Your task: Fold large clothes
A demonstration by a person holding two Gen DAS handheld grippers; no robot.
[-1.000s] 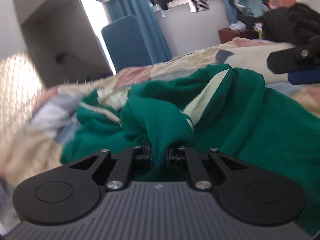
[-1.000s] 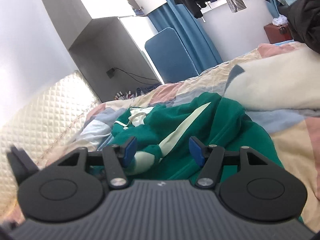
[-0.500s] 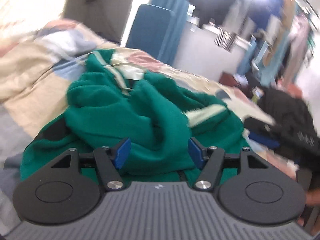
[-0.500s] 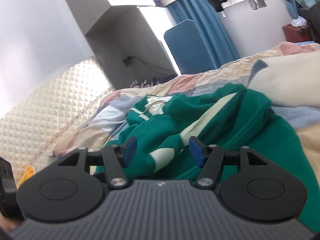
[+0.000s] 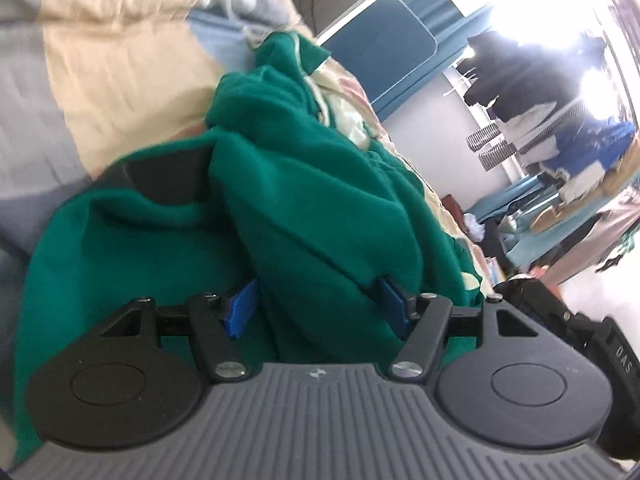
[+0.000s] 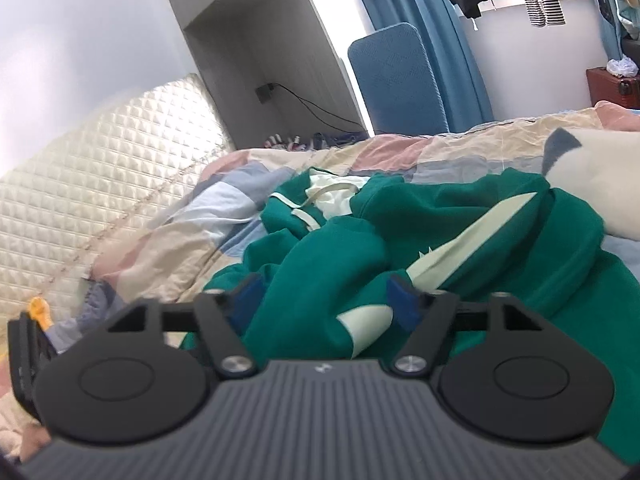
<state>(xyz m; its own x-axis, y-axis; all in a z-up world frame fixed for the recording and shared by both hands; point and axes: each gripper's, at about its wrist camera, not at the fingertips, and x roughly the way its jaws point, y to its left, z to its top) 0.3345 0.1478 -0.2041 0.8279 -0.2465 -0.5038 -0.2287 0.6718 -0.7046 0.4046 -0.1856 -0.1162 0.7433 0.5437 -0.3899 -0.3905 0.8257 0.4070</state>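
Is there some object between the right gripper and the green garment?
Nothing visible. The right gripper, its jaws opening, already has the green garment bunched between them on the quilt.

The sweatshirt (image 6: 460, 240) lies crumpled on the bed (image 6: 168, 248) before me, a pillow (image 6: 600, 176) to its right, the headboard (image 6: 100, 168) left, a chair (image 6: 396, 80) behind the bed.
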